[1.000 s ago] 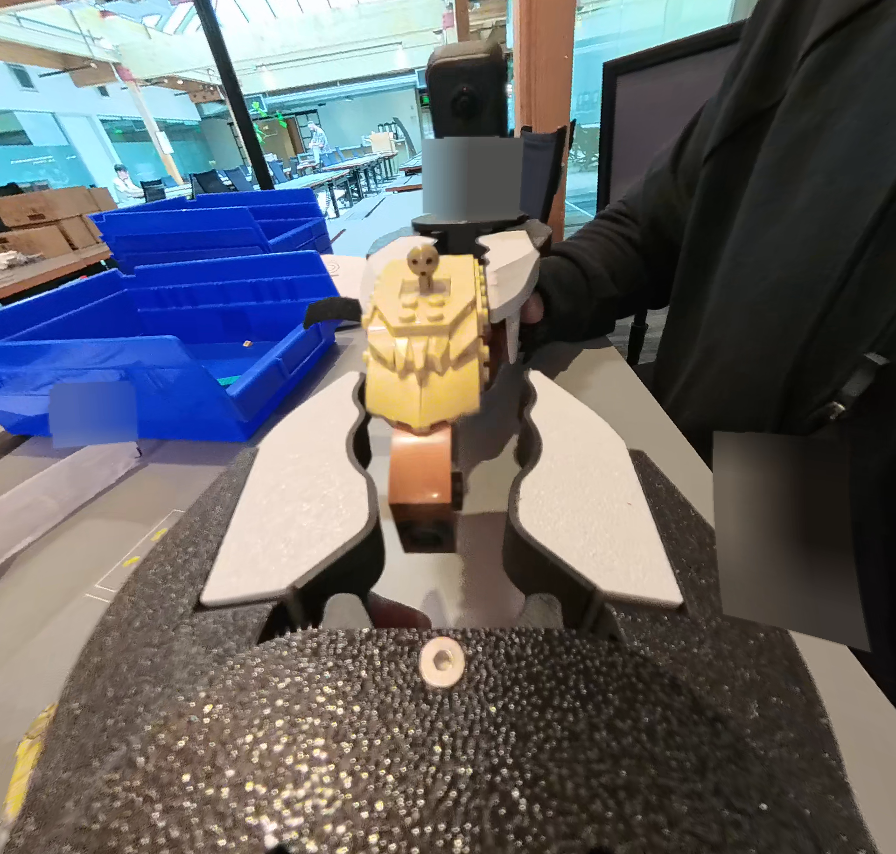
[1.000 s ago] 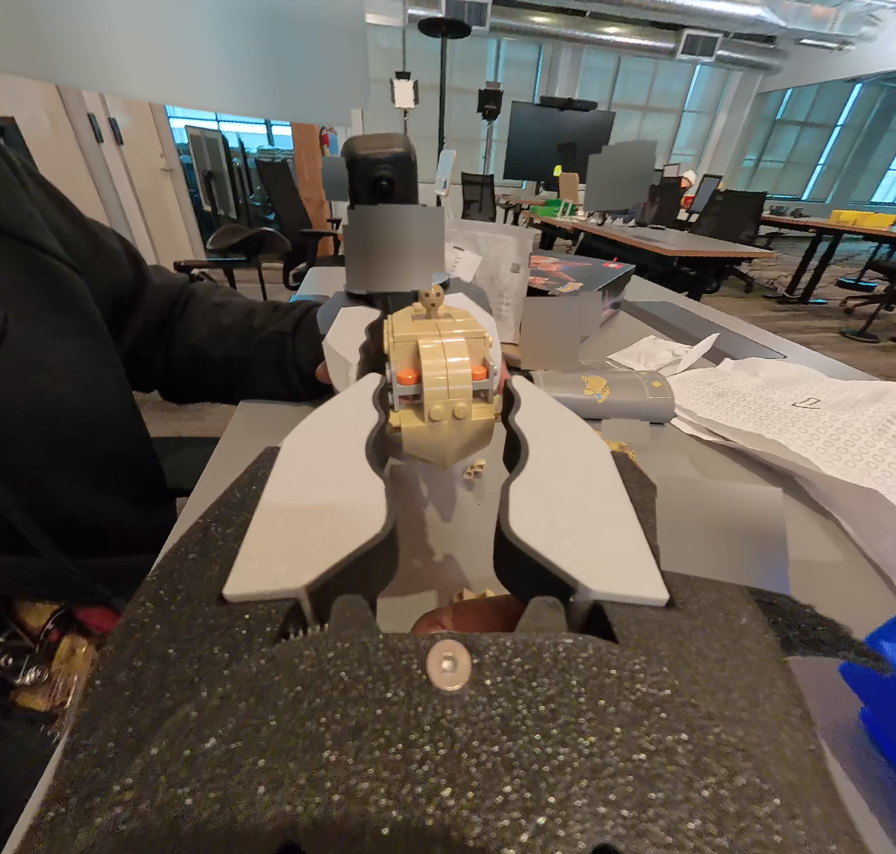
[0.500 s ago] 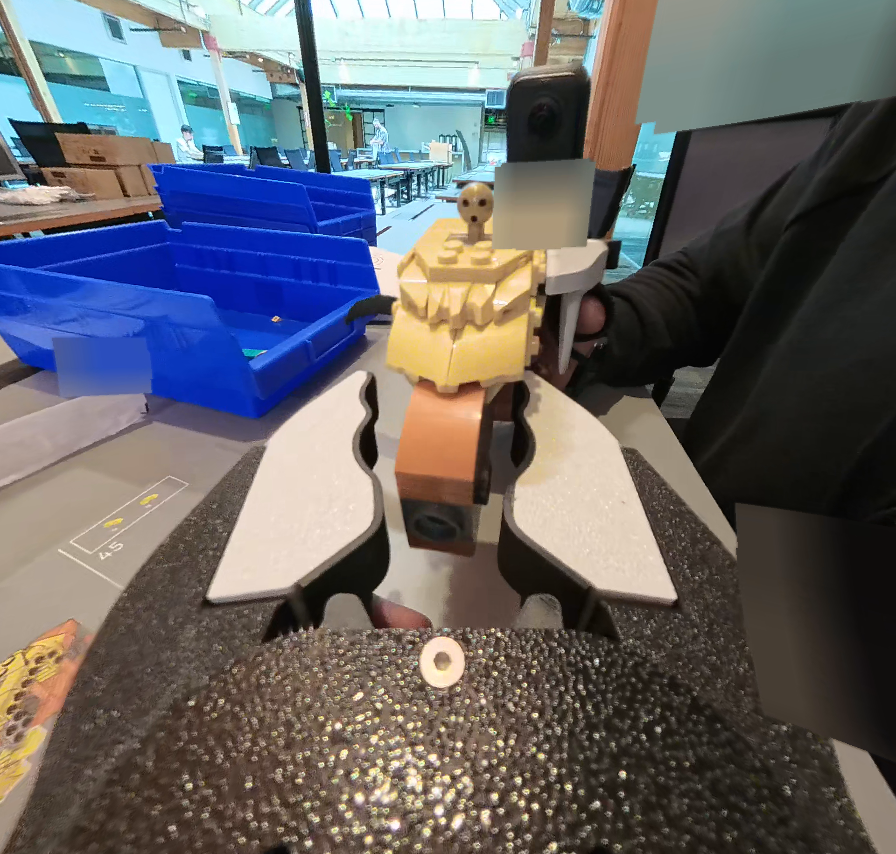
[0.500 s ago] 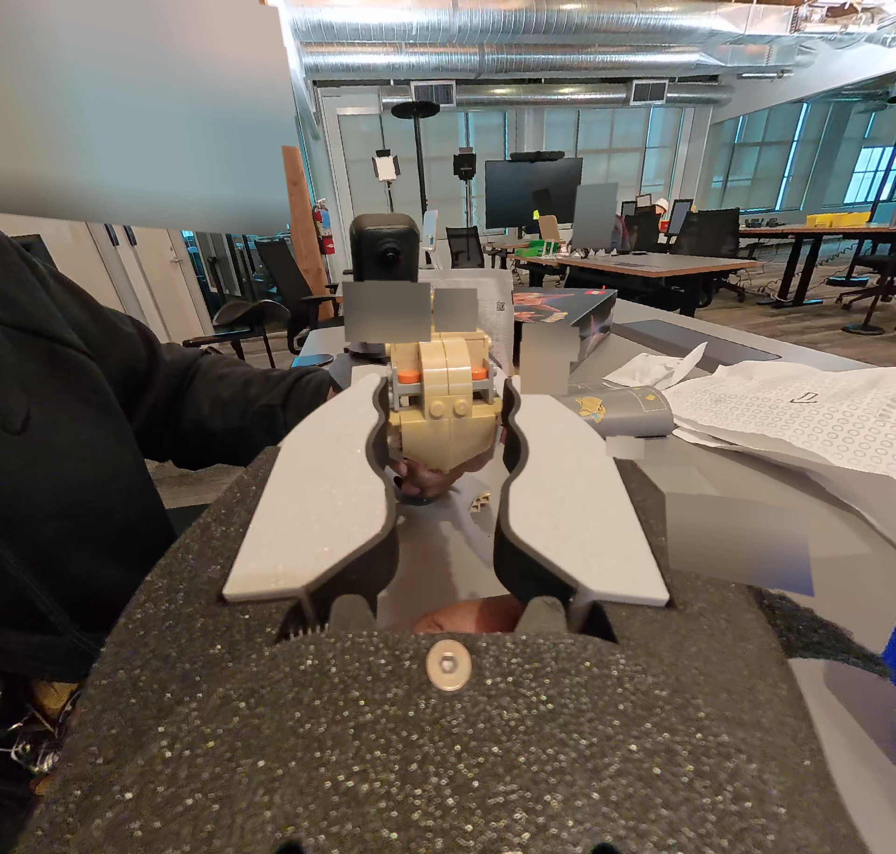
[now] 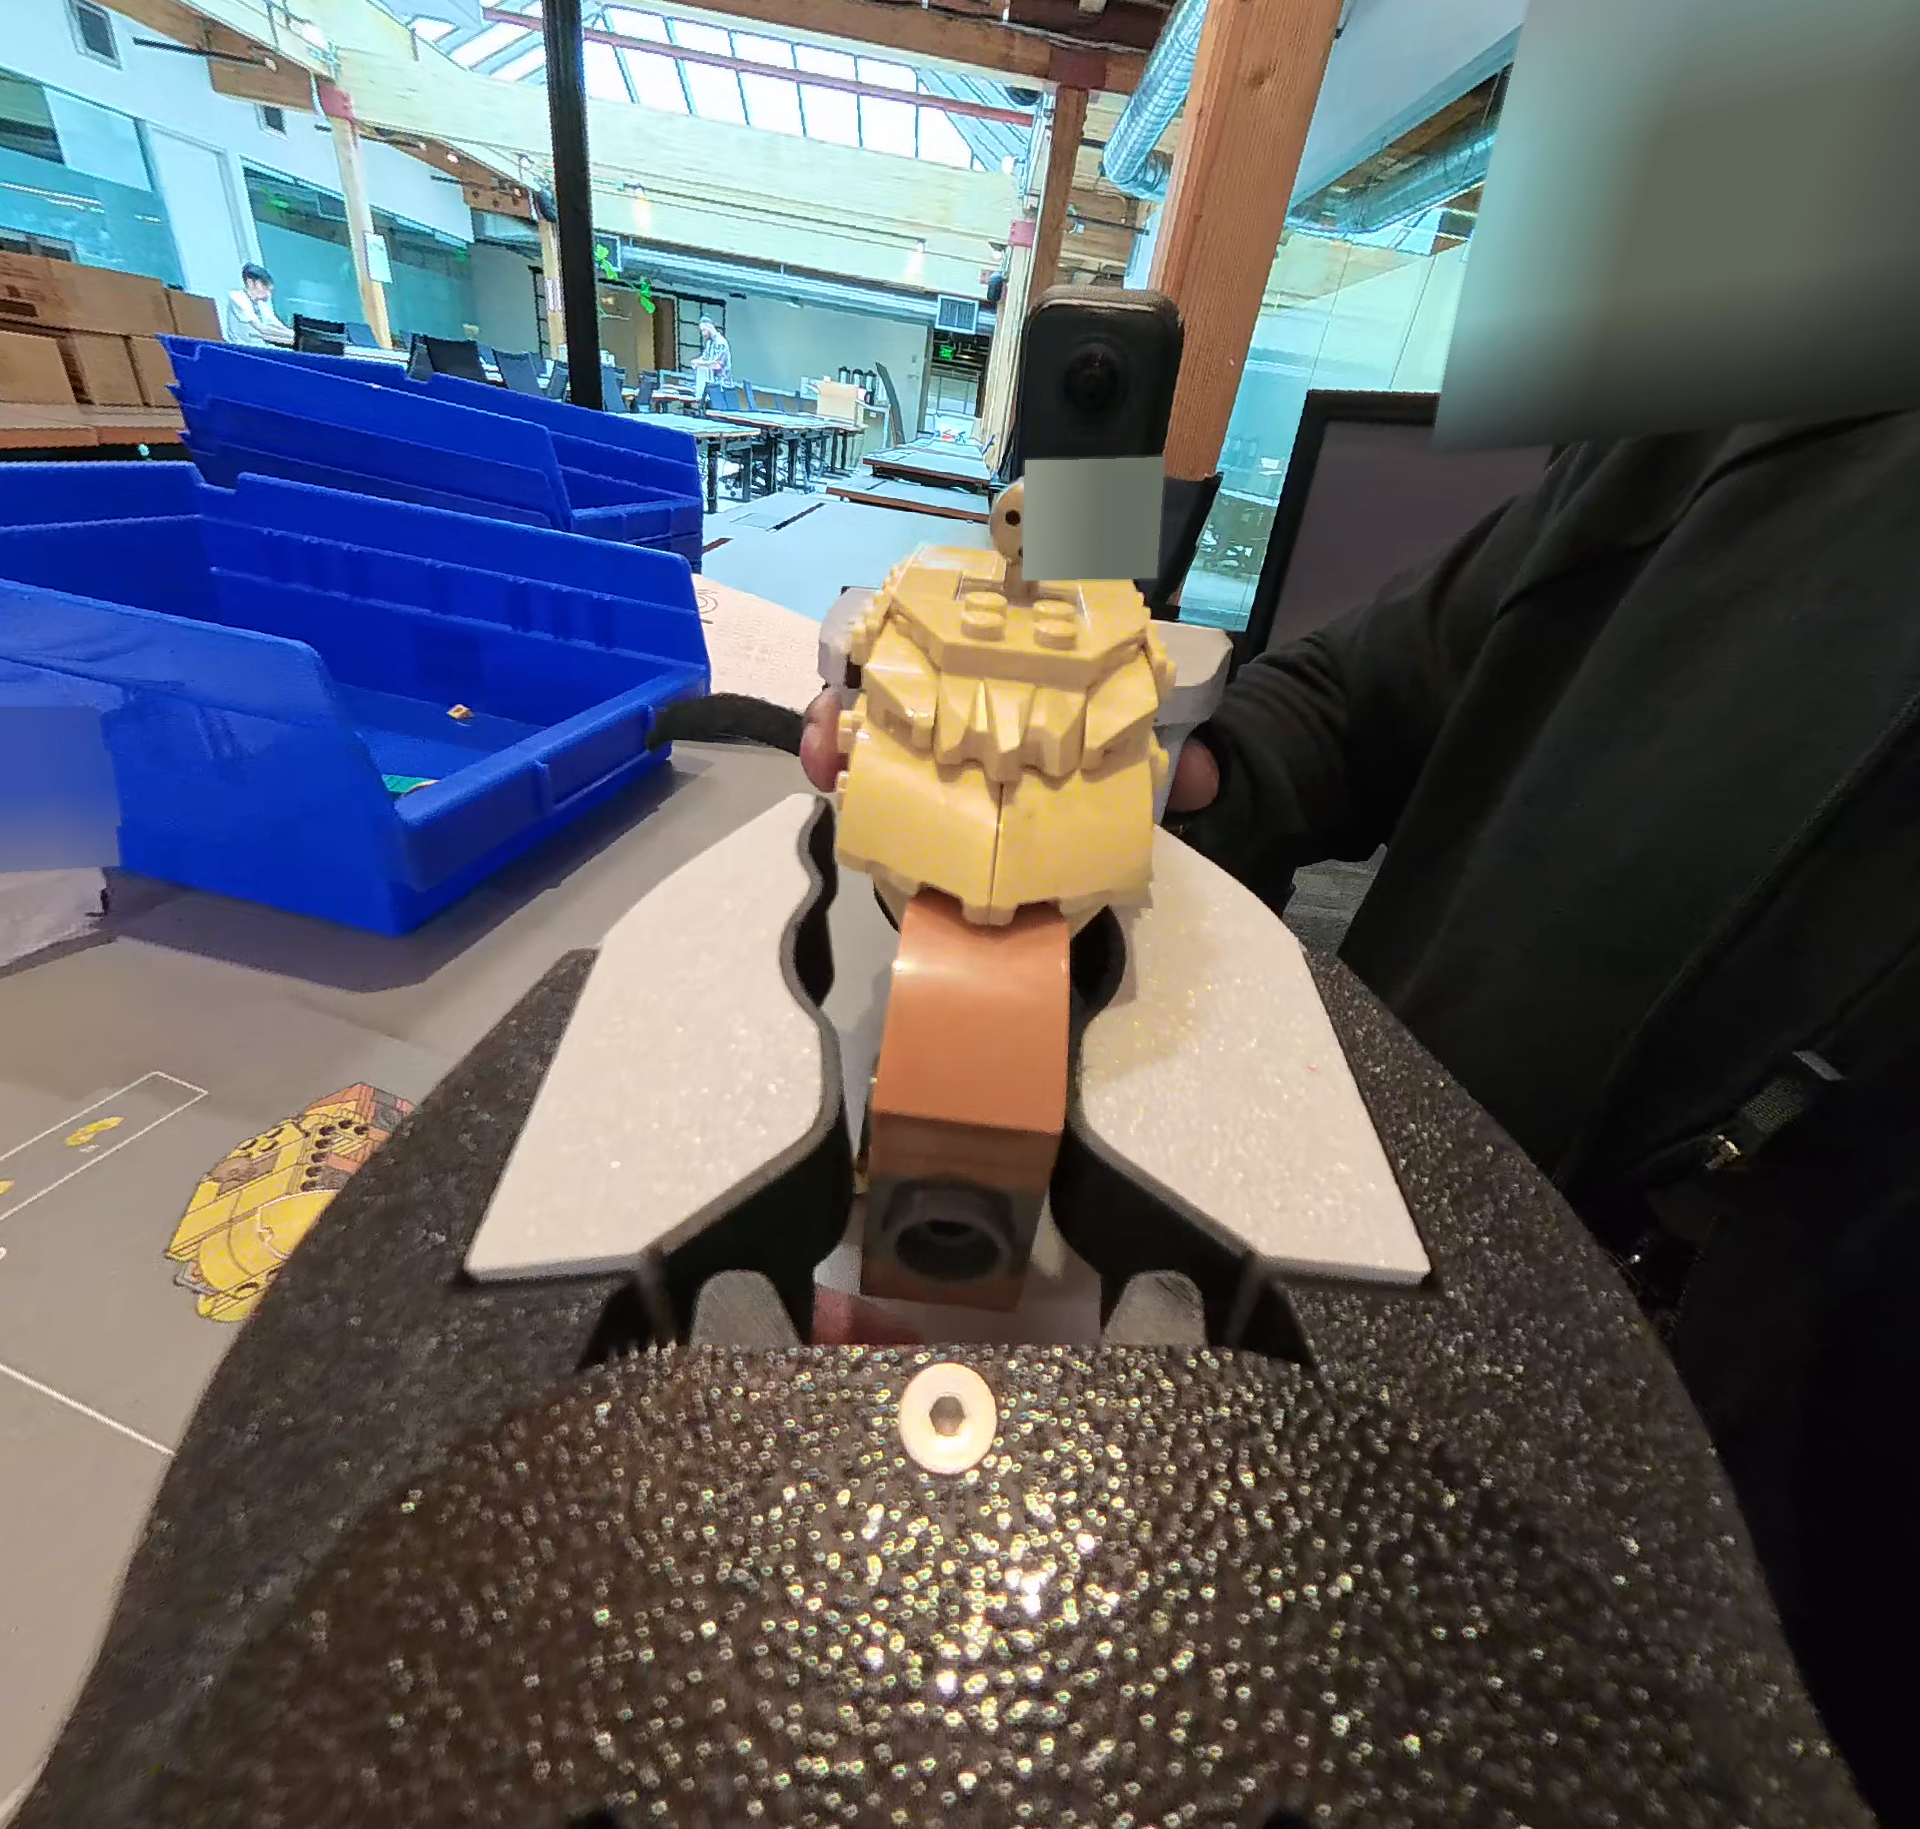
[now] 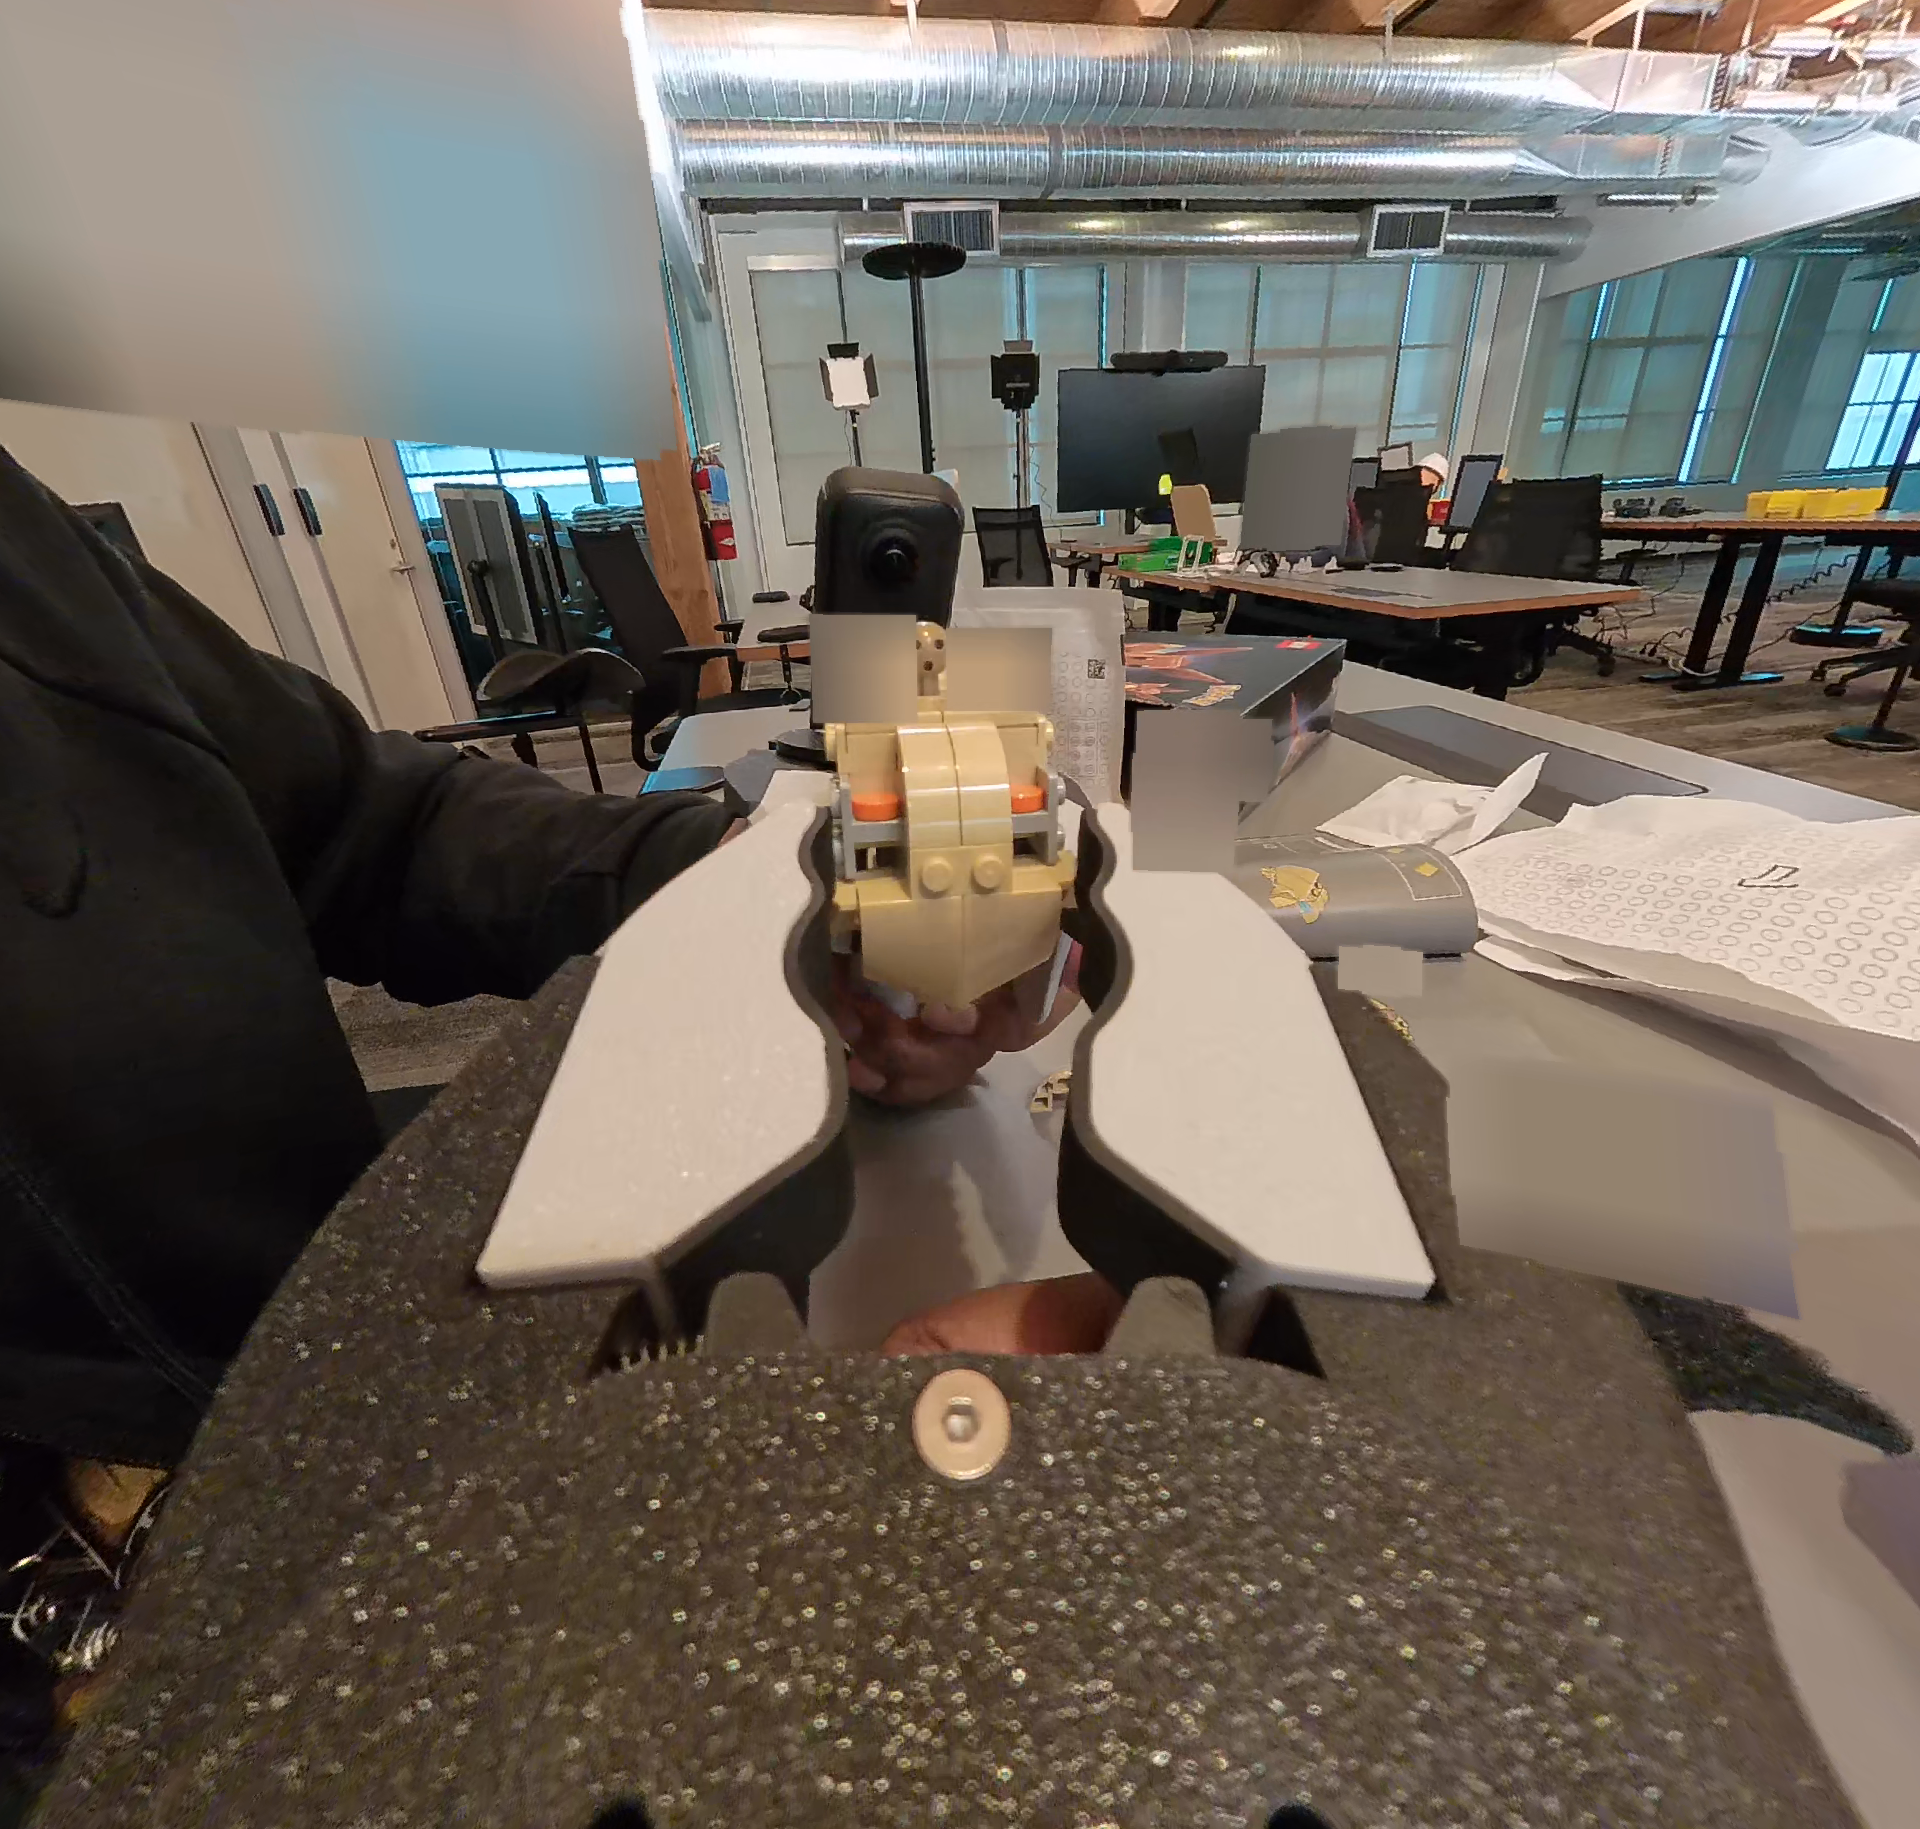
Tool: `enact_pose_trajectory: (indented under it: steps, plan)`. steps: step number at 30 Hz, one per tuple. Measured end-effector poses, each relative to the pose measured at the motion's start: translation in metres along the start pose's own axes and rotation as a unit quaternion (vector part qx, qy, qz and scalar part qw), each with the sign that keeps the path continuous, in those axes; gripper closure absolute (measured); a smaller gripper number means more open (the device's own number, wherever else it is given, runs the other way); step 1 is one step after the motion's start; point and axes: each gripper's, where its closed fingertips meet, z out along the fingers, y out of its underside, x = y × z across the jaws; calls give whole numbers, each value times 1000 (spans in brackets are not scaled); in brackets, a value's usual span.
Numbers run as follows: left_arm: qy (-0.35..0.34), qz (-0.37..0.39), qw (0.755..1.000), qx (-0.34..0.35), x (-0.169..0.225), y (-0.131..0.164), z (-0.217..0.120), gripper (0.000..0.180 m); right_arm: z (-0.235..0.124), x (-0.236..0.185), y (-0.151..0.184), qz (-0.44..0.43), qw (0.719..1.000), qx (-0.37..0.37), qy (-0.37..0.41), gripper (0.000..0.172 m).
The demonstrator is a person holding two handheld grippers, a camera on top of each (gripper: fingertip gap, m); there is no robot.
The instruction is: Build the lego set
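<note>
While the left gripper (image 5: 982,844) has its jaws partly closed to either side of a brown curved piece (image 5: 971,1052), a thin gap shows at the piece's 9 o'clock side. The blur does not settle whether the pads press on anything, so I cannot tell if it grips. That brown piece juts toward the left camera from the underside of a tan brick model (image 5: 997,771), which hangs in the air above the grey tabletop (image 5: 156,1000), between the two grippers.

From the opposite side the right gripper (image 6: 951,823) has its jaws clamped on the model's flanks, pads tight against the tan bricks. A hand (image 6: 914,1041) shows just under the model in the right wrist view, and a few loose tan bits (image 6: 1049,1088) lie on the tabletop at 4 o'clock from it.

Farther off, a printed sheet with a yellow drawing (image 5: 260,1187) lies at 8 o'clock in the left wrist view, with blue bins (image 5: 312,740) beyond it at 9 o'clock. In the right wrist view, at 3 o'clock, sit a curled grey booklet (image 6: 1351,896) and white papers (image 6: 1714,906) – a dark box (image 6: 1247,678) stands behind them.
</note>
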Motion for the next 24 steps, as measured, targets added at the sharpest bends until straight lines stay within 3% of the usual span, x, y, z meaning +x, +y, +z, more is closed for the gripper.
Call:
enact_pose_trajectory:
  steps: [7, 15, 19, 24]
  plan:
    - [3, 14, 1000, 2, 2, 0, -1, 142, 1, -1, 1, 2, 1000, -1, -5, 127]
    - [-57, 175, 982, -42, -6, 0, -7, 143, -3, 2, 3, 47, 998, -13, -29, 118]
    - [-110, 318, 933, -126, -25, 8, -23, 143, -11, 13, 10, 108, 991, -54, -51, 120]
    - [-124, 511, 816, -240, -51, 24, -47, 142, -26, 39, 32, 113, 979, -164, -31, 131]
